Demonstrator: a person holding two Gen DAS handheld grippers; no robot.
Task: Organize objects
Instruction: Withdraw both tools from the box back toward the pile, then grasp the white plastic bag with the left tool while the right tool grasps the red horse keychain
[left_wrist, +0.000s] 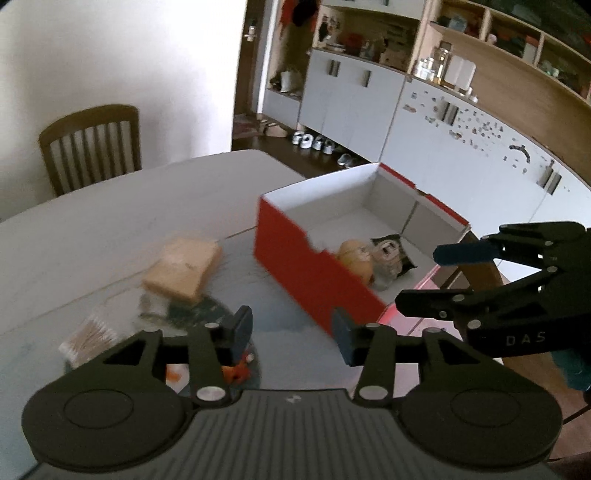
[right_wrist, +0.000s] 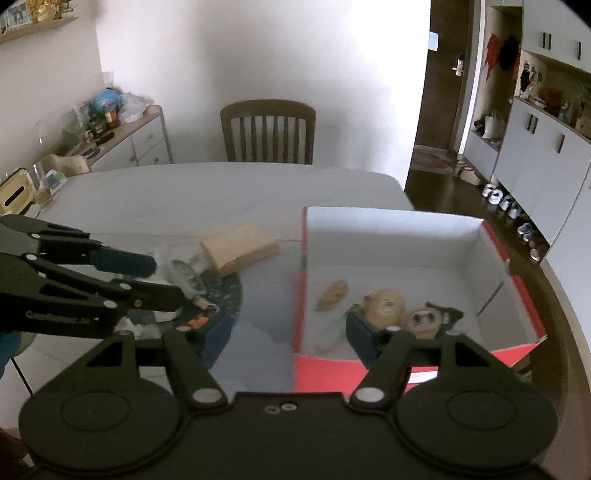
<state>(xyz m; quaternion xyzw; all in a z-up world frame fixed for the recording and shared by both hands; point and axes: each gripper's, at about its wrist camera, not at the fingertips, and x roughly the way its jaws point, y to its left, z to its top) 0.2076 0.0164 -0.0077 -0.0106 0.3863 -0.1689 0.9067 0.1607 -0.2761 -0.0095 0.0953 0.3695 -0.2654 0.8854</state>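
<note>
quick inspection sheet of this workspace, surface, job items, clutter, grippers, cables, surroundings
surface: pale table with a dark round mat near its middle
job's things: red box, open, white inside, holds a small tan piece, a round tan toy and a dark-edged figure; tan block lies outside, left of the box
clutter: small blurred items on the mat; clear packet at its edge
grippers: left gripper open, nothing between its jaws; right gripper open, over the box's near edge
cables: thin dark line at the left edge, unclear
surroundings: wooden chair, white cabinets, shoes on the floor
</note>
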